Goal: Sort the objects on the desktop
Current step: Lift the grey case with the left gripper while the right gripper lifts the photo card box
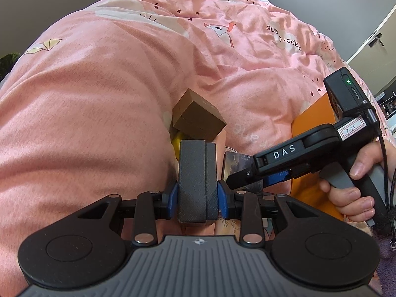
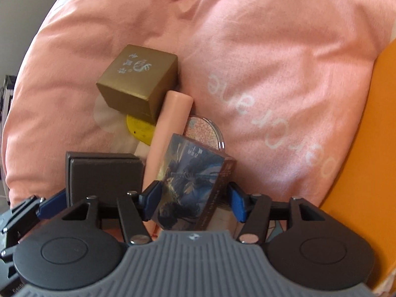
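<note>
My left gripper point(image 1: 198, 194) is shut on a dark grey textured case point(image 1: 195, 173), which stands upright between its blue fingers. That case point(image 2: 104, 175) also shows at the left of the right wrist view. My right gripper point(image 2: 194, 200) is open, and a blue illustrated card box point(image 2: 193, 185) sits tilted between its fingers with a small gap on each side. Beyond lie a gold cube box point(image 2: 138, 81), a pink tube point(image 2: 170, 133), a glittery round compact point(image 2: 205, 133) and a yellow disc point(image 2: 139, 128). In the left wrist view a hand point(image 1: 351, 193) holds the right gripper point(image 1: 237, 177) just right of the case.
Everything rests in a fold of a pink printed duvet point(image 1: 99, 86) that rises on both sides. An orange flat surface point(image 2: 366, 148) stands at the right, also seen as the orange surface point(image 1: 314, 123) behind the right gripper. Grey wall and a white door frame point(image 1: 371, 32) lie far back.
</note>
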A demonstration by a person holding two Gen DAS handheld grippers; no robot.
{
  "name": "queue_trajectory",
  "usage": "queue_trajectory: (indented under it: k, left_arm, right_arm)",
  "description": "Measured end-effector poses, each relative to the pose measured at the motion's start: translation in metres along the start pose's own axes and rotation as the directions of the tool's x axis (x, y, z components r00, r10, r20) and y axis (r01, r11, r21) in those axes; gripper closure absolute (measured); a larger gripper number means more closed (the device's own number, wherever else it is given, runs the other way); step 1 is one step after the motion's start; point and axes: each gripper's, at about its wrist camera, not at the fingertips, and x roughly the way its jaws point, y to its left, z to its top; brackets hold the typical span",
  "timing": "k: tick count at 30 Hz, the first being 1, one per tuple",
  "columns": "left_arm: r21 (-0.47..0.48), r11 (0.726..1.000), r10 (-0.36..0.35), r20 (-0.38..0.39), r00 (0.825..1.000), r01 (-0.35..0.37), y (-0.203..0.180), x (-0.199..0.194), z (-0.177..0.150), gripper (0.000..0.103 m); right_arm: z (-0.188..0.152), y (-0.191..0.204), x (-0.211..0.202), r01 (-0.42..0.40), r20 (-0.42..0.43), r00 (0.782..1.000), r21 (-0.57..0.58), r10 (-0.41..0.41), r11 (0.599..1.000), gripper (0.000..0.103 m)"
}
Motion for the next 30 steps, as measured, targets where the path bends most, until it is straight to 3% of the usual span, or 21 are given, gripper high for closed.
queue_trajectory:
  k: [3,8,14,21,26,30]
  left_arm:
    - [0.004,1.000,0.006,0.000,1.000,-0.006,0.000,0.000,0.000,0.065]
    - [0.000,1.000,0.011,0.006,1.000,-0.011,0.000,0.001,0.000,0.065]
    - [-0.010,1.000,0.027,0.001,1.000,-0.027,0.001,0.003,0.001,0.065]
    - [-0.031,0.999,0.027,0.026,0.999,-0.026,-0.001,-0.004,0.001,0.065]
    - [-0.005,1.000,0.015,0.093,0.996,-0.014,-0.016,-0.027,0.002,0.065]
    - [0.053,0.998,-0.029,0.173,0.985,0.020,-0.041,-0.052,0.008,0.065]
  right_arm:
    - [0.000,-0.006,-0.002,-0.024,0.004,1.000,0.024,0.024,0.999,0.050]
    - [-0.009,0.007,-0.025,0.011,0.041,0.999,-0.064,-0.008,0.998,0.066]
    - [-0.020,0.022,-0.032,0.045,0.106,0.994,-0.136,-0.031,0.990,0.068]
    - [-0.033,0.018,-0.034,-0.015,0.184,0.982,-0.118,0.037,0.993,0.076]
    - [-0.049,0.028,-0.061,0.016,0.287,0.957,-0.168,0.034,0.986,0.079]
    - [-0.064,0.019,-0.101,-0.046,0.359,0.928,-0.157,0.100,0.987,0.079]
